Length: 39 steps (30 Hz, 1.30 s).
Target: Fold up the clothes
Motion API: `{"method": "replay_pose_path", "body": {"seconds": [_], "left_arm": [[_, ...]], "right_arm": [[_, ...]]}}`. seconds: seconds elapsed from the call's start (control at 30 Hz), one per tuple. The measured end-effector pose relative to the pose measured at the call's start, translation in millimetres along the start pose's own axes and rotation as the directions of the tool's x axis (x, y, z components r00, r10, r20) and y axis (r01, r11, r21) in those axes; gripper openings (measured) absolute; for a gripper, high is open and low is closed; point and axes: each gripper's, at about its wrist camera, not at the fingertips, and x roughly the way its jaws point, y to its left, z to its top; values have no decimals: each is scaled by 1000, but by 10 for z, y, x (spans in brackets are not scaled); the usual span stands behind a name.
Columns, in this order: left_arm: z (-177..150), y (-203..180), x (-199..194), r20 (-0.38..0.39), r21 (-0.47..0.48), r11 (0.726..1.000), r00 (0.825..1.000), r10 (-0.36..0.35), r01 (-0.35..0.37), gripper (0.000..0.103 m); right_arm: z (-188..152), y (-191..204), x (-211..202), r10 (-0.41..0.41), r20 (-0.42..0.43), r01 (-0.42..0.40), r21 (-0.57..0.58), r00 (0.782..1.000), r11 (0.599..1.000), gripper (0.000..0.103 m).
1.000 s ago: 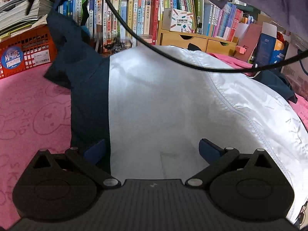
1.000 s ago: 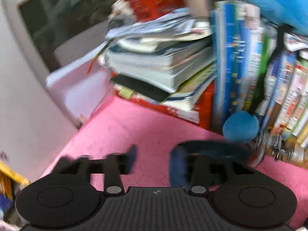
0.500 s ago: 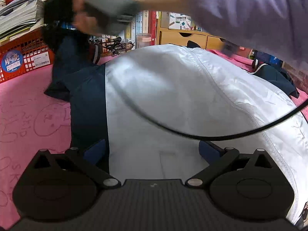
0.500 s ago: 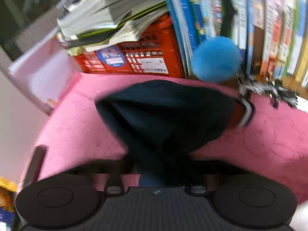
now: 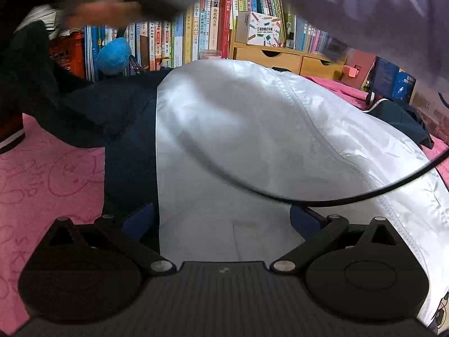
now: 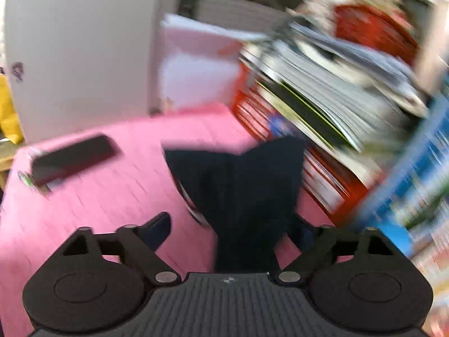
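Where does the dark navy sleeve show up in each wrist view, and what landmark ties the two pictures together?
Left wrist view: the navy sleeve runs from the white jacket body toward the upper left edge, over the pink mat.
Right wrist view: the same sleeve hangs in the centre, between the fingers of the opening right gripper, not pinched.
Shared landmark: the red basket, also at upper left in the left wrist view.

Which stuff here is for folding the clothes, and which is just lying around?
For the folding:
- white and navy jacket
- its navy sleeve, between the right gripper's opening jaws
- left gripper, open over the jacket

Just lying around:
- black phone
- books
- red basket
- blue ball
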Motion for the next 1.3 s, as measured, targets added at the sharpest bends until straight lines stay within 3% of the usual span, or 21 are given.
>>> {"method": "replay_pose_path", "body": {"seconds": [0.13,0.2,0.3,0.37,0.43,0.5,0.53,0.57,0.63,0.83,0.9,0.97,1.07,1.17,1.3], "left_arm": [[5,7,-10,-1,3,1000,1000,1,-1,103],[2,6,-18,-1,3,1000,1000,0,0,103],[-2,7,-30,-1,4,1000,1000,0,0,103],[-5,9,-33,-1,3,1000,1000,-1,1,103],[9,6,-16,2,-5,1000,1000,-6,6,103],[11,33,-24,9,-22,1000,1000,-17,17,103],[13,50,-34,13,-32,999,1000,-24,24,103],[9,69,-43,18,-44,999,999,-30,31,103],[13,96,-47,24,-59,997,999,-42,43,103],[25,112,-40,31,-71,996,998,-58,61,103],[26,102,-36,31,-69,996,998,-58,60,103],[24,107,-27,30,-69,996,998,-57,59,103],[10,100,-23,28,-64,996,998,-53,54,103],[20,61,-28,19,-44,998,999,-44,45,103],[71,37,-37,8,-18,998,999,-53,53,103]], "right_arm": [[-467,-396,-278,-27,-53,31,76,998,997,96],[-692,-580,-453,-148,-33,150,106,988,983,96],[-979,-1014,-572,-311,-77,320,255,947,912,94],[-1102,-1282,-499,-305,-132,332,385,943,861,89],[-1151,-1355,-308,-234,-136,270,459,963,846,85],[-1176,-1344,-87,-172,-155,226,484,973,845,61],[-1184,-1284,33,-151,-212,236,463,965,855,38],[-1224,-1216,116,-126,-276,242,444,953,863,29],[-1350,-1069,71,-80,-315,217,428,946,877,28],[-1701,-745,-538,46,-333,104,417,942,903,27],[-1652,-871,-665,-2,-302,145,455,953,879,41],[-1602,-1000,-791,-52,-271,185,495,961,849,63],[-1526,-1209,-793,-212,-293,335,477,932,813,67],[-1572,-1309,-752,-263,-375,431,491,889,757,72],[-1711,-1142,-1059,-265,-286,382,527,921,759,73]]}}
